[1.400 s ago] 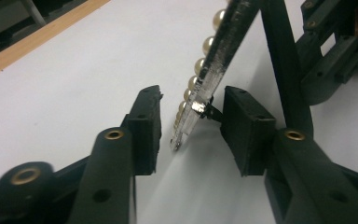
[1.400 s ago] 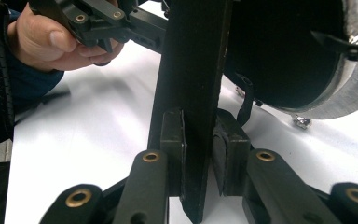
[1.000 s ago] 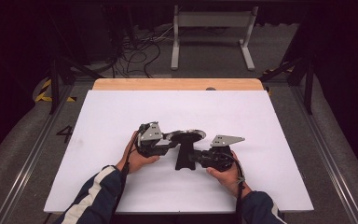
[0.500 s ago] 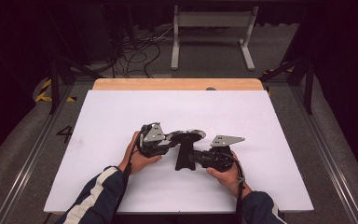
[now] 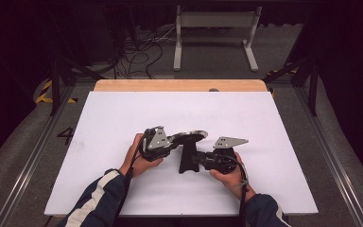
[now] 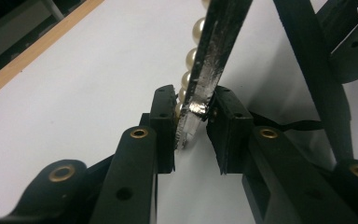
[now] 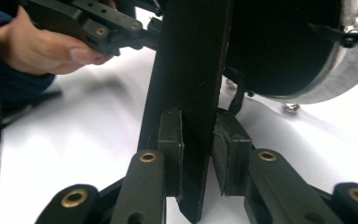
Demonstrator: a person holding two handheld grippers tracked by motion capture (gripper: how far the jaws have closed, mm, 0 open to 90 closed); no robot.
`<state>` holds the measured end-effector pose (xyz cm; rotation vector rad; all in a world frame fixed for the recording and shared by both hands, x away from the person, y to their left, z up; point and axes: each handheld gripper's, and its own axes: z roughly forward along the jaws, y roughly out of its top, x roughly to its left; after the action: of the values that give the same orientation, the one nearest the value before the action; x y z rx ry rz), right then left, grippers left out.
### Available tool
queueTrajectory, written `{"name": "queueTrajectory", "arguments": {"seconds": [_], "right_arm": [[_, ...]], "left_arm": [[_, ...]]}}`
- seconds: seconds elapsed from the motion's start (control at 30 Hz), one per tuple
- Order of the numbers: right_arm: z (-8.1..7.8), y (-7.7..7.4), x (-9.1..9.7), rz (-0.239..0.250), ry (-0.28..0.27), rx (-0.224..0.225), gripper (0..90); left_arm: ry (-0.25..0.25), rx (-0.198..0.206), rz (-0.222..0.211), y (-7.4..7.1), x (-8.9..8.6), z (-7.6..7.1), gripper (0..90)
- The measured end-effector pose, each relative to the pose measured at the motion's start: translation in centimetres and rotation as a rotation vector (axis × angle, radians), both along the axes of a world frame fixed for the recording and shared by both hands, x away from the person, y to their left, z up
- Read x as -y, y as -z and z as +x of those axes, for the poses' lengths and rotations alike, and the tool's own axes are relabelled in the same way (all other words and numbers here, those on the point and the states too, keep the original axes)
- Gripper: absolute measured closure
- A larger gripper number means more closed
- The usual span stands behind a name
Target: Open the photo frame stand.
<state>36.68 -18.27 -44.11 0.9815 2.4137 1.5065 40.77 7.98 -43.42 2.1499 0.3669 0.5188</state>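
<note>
A round frame (image 5: 187,136) with a silver rim and a black back is held just above the white table, its black stand leg (image 5: 186,160) hanging under it. In the left gripper view the silver rim (image 6: 214,51) runs up between the jaws, and a row of pearls (image 6: 192,59) lines its far face. My left gripper (image 5: 172,141) (image 6: 193,116) is shut on that rim. My right gripper (image 5: 194,160) (image 7: 198,140) is shut on the black stand leg (image 7: 186,60). The frame's black back (image 7: 279,42) shows above right, with the left gripper (image 7: 98,23) beyond.
A white sheet (image 5: 123,113) covers the table, with a wooden strip (image 5: 179,85) along its far edge. Metal rails (image 5: 28,161) run along both sides. Cables (image 5: 137,52) and a white stand (image 5: 215,28) lie on the floor beyond.
</note>
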Motion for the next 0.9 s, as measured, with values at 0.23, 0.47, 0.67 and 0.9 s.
{"name": "queueTrajectory", "arguments": {"seconds": [0.23, 0.47, 0.67, 0.9], "right_arm": [[-0.3, -0.2, 0.0, -0.026, 0.041, 0.032, 73.9], [-0.9, -0.8, 0.0, -0.053, 0.062, 0.107, 80.4], [-1.3, -1.2, -0.2, -0.069, 0.059, 0.137, 86.3], [-1.7, -1.7, -0.3, -0.069, 0.060, 0.166, 90.0]], "left_arm": [[-0.040, -0.006, -0.012, 0.1, -0.3, 0.2, 72.4], [-0.037, -0.026, -0.035, 0.0, -0.8, 0.4, 70.2], [-0.026, -0.045, -0.069, -0.3, -1.6, 0.4, 66.3], [-0.009, -0.063, -0.069, -0.3, -1.9, 0.5, 67.0]]}}
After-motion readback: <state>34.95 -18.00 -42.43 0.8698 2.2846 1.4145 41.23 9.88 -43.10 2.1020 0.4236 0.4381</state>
